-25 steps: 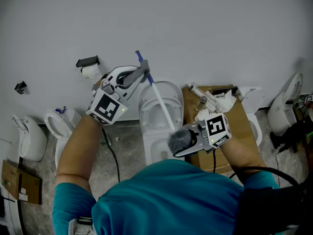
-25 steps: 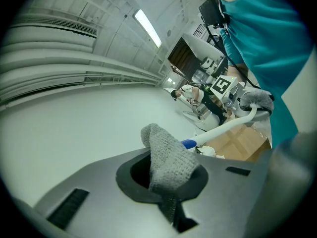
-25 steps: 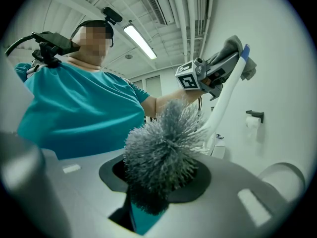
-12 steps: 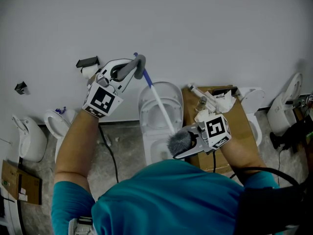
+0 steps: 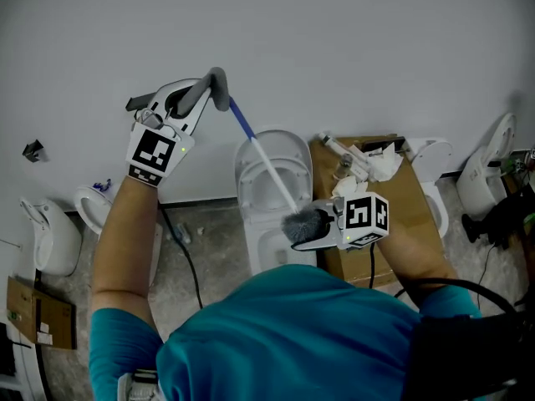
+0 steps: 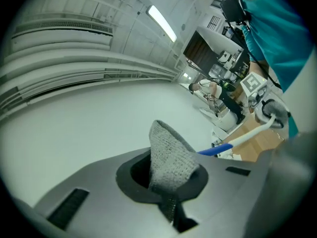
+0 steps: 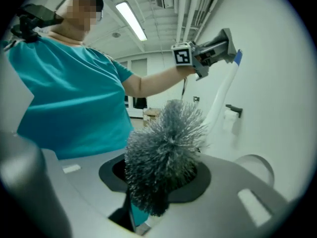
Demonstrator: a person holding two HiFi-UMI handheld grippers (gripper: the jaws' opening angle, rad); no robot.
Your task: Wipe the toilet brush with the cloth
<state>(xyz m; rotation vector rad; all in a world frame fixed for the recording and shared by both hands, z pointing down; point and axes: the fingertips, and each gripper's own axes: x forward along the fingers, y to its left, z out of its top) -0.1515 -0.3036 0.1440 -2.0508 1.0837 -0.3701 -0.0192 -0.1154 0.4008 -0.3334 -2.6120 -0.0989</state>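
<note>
Cloth and brush are each gripped, one in each hand. The toilet brush (image 5: 272, 172) is held in the air above the toilet (image 5: 247, 182). Its grey bristle head (image 5: 303, 223) is clamped between the jaws of the right gripper (image 5: 318, 230), over the near rim of the bowl. In the right gripper view the bristles are seen squeezed into the gap between the jaws.

From there the long axis of the brush runs up and to the left, white shaft first, then the blue end of the handle (image 5: 240, 120), toward the wall (image 5: 351, 48) behind the toilet. The grey cloth (image 5: 219, 85) is pinched in the closed jaws of the left gripper (image 5: 206, 95), which is raised against the wall at the far end of that axis.

In the left gripper view the blue end is seen coming out from just behind the fold of cloth, so the cloth is judged to lie at the very tip of the handle. Whether it is wrapped round the tip or only laid beside it cannot be settled from these angles.

The left gripper is thus the one nearer the handle. For the next stroke the cloth would have to be drawn down along the shaft, toward the right gripper and the bristles, with the brush fixed by its head. Care is called for so that the thin cloth is not pulled out of the jaws
</note>
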